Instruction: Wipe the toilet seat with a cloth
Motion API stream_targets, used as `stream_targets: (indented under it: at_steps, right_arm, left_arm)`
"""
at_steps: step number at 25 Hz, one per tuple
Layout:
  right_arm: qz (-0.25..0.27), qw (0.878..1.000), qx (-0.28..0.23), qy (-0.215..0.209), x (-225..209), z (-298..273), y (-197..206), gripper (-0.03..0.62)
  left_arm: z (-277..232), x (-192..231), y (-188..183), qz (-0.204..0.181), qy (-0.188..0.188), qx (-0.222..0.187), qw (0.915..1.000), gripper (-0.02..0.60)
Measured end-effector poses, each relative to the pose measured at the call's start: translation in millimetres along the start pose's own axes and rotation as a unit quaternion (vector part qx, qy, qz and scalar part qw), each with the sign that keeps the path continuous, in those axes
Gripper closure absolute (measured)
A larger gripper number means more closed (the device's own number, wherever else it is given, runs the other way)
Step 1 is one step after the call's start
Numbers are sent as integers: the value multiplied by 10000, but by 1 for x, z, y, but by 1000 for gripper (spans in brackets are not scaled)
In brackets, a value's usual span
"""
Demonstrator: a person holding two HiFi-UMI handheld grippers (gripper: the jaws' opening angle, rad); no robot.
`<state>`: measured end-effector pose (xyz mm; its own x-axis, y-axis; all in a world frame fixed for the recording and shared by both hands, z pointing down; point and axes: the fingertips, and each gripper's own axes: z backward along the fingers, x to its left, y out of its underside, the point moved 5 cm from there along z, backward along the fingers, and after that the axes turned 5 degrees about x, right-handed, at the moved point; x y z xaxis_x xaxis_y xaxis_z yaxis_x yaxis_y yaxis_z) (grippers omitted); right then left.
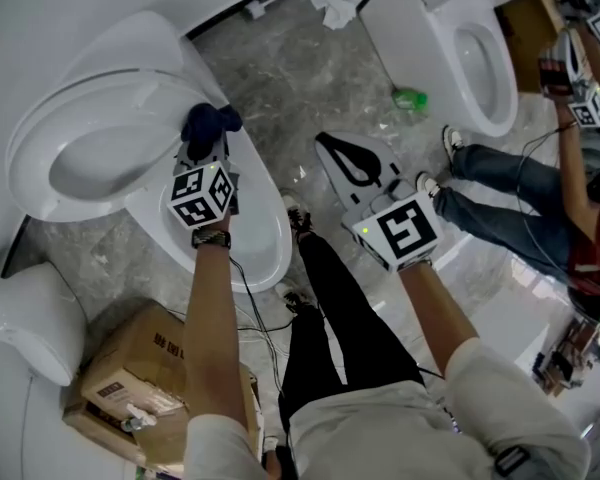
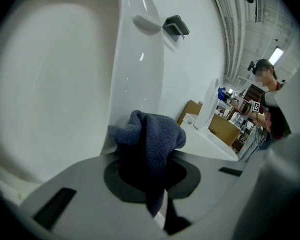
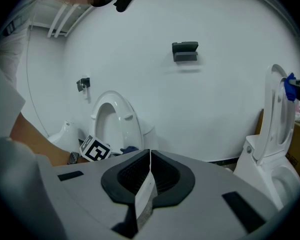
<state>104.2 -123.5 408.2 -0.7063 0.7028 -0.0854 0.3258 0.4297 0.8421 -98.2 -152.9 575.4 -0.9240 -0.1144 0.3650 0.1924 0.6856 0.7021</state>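
1. The left claw (image 1: 204,146) is clamped on a bunched dark blue terry cloth (image 1: 211,121).
2. The cloth sits at the lower edge of the raised white oval toilet seat (image 1: 35,148), just above the white bowl (image 1: 265,248).
3. The right claw (image 1: 332,148) is closed tight with nothing in it. It hangs over the grey marble floor (image 1: 280,78), apart from the bowl.

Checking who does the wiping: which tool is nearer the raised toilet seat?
Left. The left tool, shut on the blue cloth, is right beside the seat; the right tool, shut, is over the floor, well away.
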Motion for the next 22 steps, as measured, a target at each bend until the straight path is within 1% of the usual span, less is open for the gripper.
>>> stream_targets:
  at_steps: [2,4,8,11,12,15,17,22]
  right_arm:
    - [-14,10000,34,-27,3,-2,4,565]
    - [-41,10000,79,-35,4,-3,8,565]
    - [-64,9998,139,-82,8,-8,15,565]
    - [-82,9998,167,-123,7,-10,17,565]
    - [-71,9997,173,-132,7,-11,18,565]
    - [-72,9996,216,-138,6,-14,21,565]
    - [-45,9996,252,-131,5,-17,22,565]
    - [123,9993,301,-208,13,-30,23,565]
  left_arm:
    - [-2,4,17,35,-32,250,9997,546]
    - [-6,13,31,161,-78,450,9988,546]
    - [-12,36,51,759,-324,709,9941,546]
    - [-16,51,64,1117,-594,719,9894,546]
    - [-16,56,66,1123,-654,727,9889,546]
    - [-15,64,69,783,-690,828,9911,546]
    - [-13,67,70,684,-678,860,9916,546]
    - [-2,85,81,884,-859,821,9890,546]
